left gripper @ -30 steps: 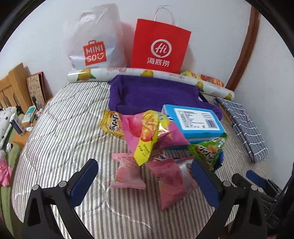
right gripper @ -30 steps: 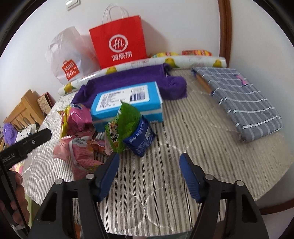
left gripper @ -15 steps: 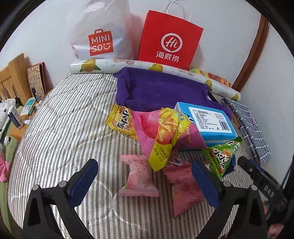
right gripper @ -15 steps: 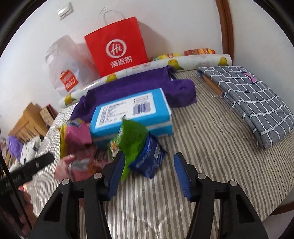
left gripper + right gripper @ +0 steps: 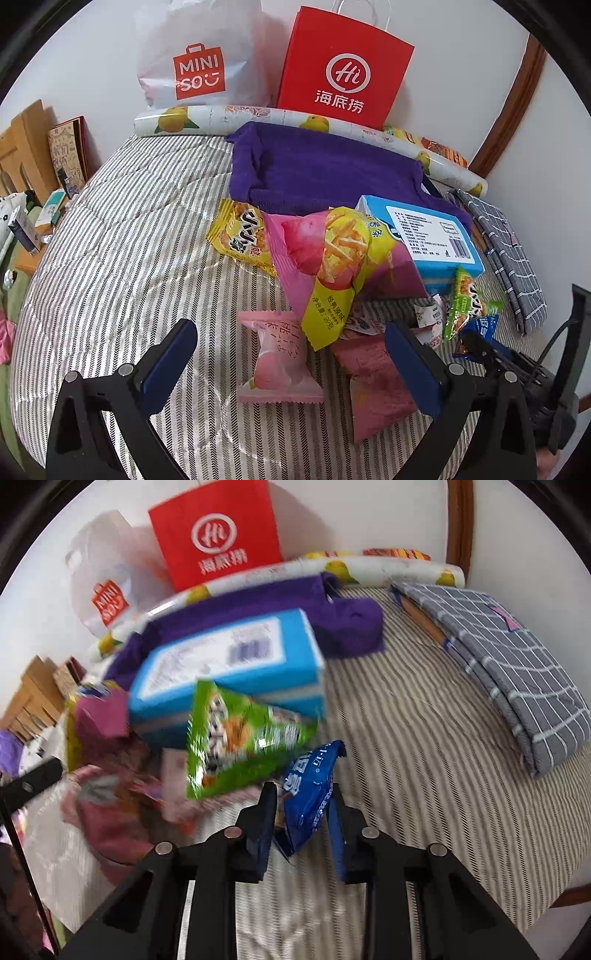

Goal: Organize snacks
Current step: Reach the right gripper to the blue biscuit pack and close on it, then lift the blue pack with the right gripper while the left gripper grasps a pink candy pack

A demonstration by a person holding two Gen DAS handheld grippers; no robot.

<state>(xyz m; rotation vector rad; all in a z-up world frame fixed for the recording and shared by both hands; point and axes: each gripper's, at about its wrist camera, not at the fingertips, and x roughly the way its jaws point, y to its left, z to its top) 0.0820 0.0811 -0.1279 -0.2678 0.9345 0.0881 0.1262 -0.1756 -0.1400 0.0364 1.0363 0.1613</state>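
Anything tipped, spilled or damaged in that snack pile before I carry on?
Nothing spilled or torn. The snacks lie heaped: the pink-and-yellow chip bag leans on the light-blue cardboard box, and the green snack packet lies tilted against it.

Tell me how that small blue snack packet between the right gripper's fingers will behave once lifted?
The blue packet is crinkled glossy film, so it will probably flex and sag rather than stay stiff. It looks small and puffy, likely light. The right hand-held gripper is closing with the packet between its jaws; the shiny film could slip, and the green packet leaning against it may shift.
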